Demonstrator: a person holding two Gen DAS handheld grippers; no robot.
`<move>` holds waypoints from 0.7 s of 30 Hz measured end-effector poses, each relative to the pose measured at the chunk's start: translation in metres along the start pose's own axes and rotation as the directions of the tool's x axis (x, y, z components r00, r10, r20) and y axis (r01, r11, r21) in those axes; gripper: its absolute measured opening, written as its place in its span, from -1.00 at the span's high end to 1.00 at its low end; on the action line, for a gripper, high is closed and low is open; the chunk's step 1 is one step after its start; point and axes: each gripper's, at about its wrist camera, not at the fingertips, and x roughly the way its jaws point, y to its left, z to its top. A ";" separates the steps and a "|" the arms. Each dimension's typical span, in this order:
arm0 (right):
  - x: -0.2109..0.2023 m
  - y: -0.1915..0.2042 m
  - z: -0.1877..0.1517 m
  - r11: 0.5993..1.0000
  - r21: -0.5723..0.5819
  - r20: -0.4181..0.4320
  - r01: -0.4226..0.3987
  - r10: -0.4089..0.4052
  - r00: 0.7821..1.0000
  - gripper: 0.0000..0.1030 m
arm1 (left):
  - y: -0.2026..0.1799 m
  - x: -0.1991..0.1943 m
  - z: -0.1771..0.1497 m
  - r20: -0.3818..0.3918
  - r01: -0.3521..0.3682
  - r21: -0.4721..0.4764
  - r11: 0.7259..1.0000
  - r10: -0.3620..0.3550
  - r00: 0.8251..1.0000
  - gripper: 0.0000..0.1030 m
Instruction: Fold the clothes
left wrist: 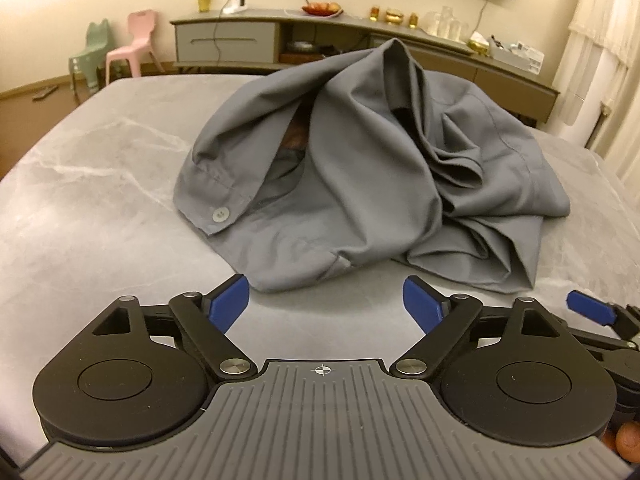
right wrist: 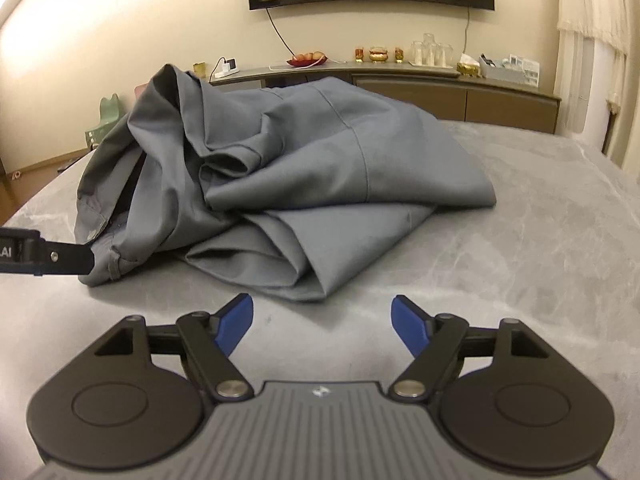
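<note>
A grey garment (left wrist: 360,168) lies crumpled in a heap on the grey marbled table (left wrist: 92,208); a button on its waistband shows at the near left. My left gripper (left wrist: 326,300) stands open just short of the heap's near edge, with nothing between its blue pads. In the right wrist view the same garment (right wrist: 304,168) is bunched ahead, and my right gripper (right wrist: 322,320) is open in front of its folded near corner, also with nothing in it. A black finger of the left gripper reaches in at the left beside the cloth.
A long low sideboard (left wrist: 320,36) with glasses, a fruit dish and boxes runs along the far wall. Two small plastic chairs, pink (left wrist: 134,46) and green (left wrist: 86,58), stand on the floor at the back left. A curtain (right wrist: 592,40) hangs at the right.
</note>
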 end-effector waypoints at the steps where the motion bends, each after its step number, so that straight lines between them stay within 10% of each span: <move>1: 0.002 0.002 0.010 1.000 -0.022 0.005 -0.006 0.007 1.000 -0.51 | 0.001 0.002 0.006 0.011 0.001 0.002 1.000 -0.001 1.000 -0.52; 12: 0.069 0.034 0.074 0.958 -0.281 0.082 -0.055 0.081 0.993 -0.78 | -0.030 0.061 0.079 0.093 0.042 0.095 0.995 -0.051 0.994 -0.61; 15: 0.092 0.025 0.062 0.962 -0.262 0.046 -0.082 0.097 0.994 -0.01 | -0.033 0.101 0.082 0.058 0.016 0.100 0.995 -0.022 0.998 1.00; 16: 0.090 0.021 0.064 0.961 -0.267 0.053 -0.070 0.088 0.995 0.64 | -0.030 0.110 0.086 0.055 0.034 0.066 0.997 -0.037 0.998 1.00; 17: 0.088 0.018 0.065 0.961 -0.270 0.061 -0.059 0.078 0.995 0.89 | -0.027 0.111 0.091 0.068 0.039 0.041 0.998 -0.042 0.997 1.00; 19: 0.061 0.008 0.079 0.974 -0.224 0.176 -0.015 0.055 0.983 0.94 | -0.021 0.080 0.109 0.200 0.043 0.015 0.999 -0.045 0.979 1.00; 21: 0.020 -0.003 0.095 0.989 -0.144 0.345 0.018 0.033 0.938 0.96 | -0.014 0.022 0.125 0.382 0.089 0.019 0.996 -0.089 0.920 1.00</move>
